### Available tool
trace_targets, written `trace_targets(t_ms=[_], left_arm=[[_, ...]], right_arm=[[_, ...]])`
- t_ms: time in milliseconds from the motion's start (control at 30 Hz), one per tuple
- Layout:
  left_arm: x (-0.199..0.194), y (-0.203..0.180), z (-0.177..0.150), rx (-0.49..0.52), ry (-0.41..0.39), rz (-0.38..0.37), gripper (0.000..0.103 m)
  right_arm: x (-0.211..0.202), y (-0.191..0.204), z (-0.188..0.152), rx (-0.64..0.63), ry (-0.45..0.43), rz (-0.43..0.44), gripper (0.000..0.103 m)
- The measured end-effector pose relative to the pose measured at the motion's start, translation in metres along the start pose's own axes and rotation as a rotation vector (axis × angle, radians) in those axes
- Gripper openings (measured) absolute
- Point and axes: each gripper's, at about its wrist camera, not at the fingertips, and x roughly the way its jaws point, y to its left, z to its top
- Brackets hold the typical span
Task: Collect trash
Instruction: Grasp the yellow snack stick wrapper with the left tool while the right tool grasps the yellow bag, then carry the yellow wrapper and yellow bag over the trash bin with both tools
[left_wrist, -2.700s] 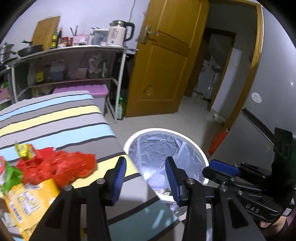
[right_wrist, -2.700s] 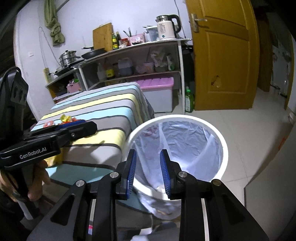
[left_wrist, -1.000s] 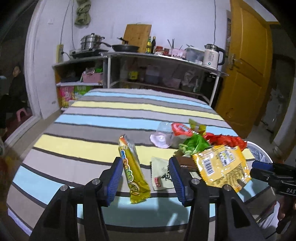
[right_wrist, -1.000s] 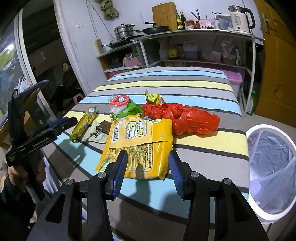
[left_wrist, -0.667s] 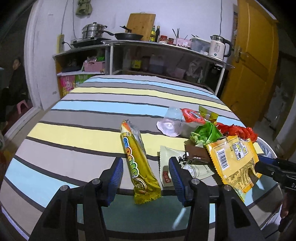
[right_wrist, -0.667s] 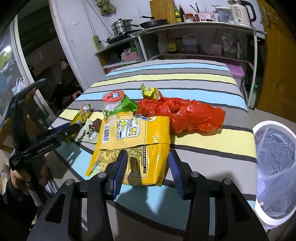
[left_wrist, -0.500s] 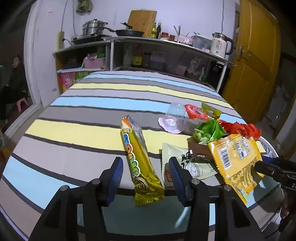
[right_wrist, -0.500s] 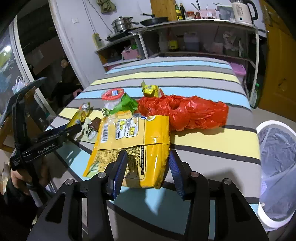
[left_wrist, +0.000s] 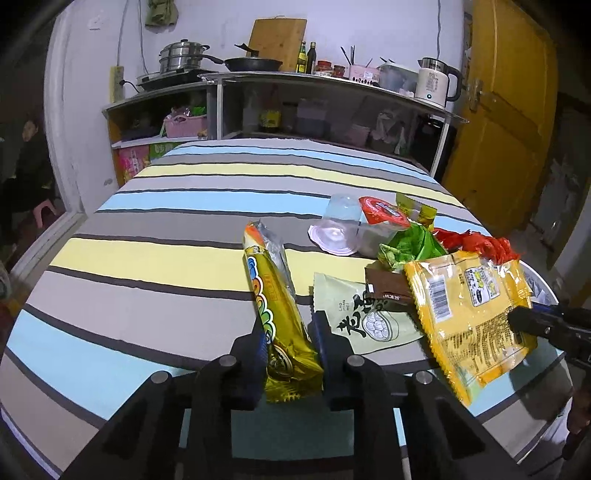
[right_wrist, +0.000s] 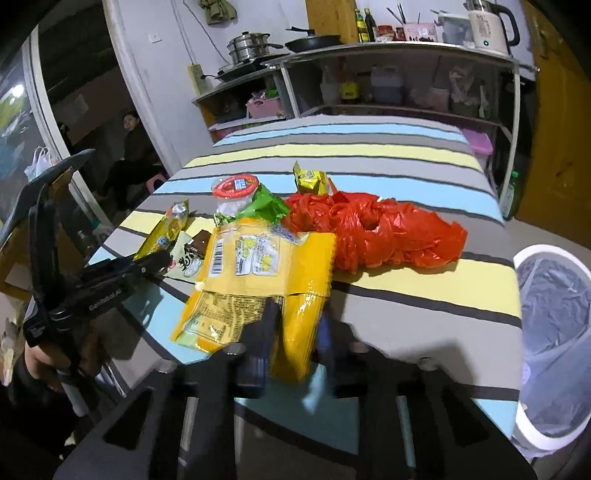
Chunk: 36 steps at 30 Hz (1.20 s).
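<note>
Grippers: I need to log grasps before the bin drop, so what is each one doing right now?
Left gripper: closing on the long gold snack wrapper.
Right gripper: closing on the big yellow bag.

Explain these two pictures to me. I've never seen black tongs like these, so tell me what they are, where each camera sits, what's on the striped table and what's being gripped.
No robot here: a person holds a black two-finger hand gripper in each hand, each with a fisheye camera looking along its fingers.

The left camera's picture shows the left gripper closing on the near end of a long gold snack wrapper. The right camera's picture shows the right gripper closing on the near edge of a large yellow printed packet; the left tool shows there too, at the left.

Also on the striped tablecloth: a crumpled red plastic bag, a clear plastic cup with a red lid, a green wrapper and a pale pouch. A white lined bin stands beside the table.
</note>
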Motion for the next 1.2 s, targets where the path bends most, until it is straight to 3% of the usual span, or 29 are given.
trace_targets(t_ms=[567,1200], left_arm=[[-0.051,-0.018,0.005,0.032,-0.092,-0.043,0.022],[-0.077,-0.101,0.010,0.156,-0.119,-0.221,0.022]], right_arm=[[-0.048,0.011,-0.005,-0.011,-0.118,-0.015,0.009],[-0.104,-0.016,-0.017,0.067,-0.225,-0.095,0.009]])
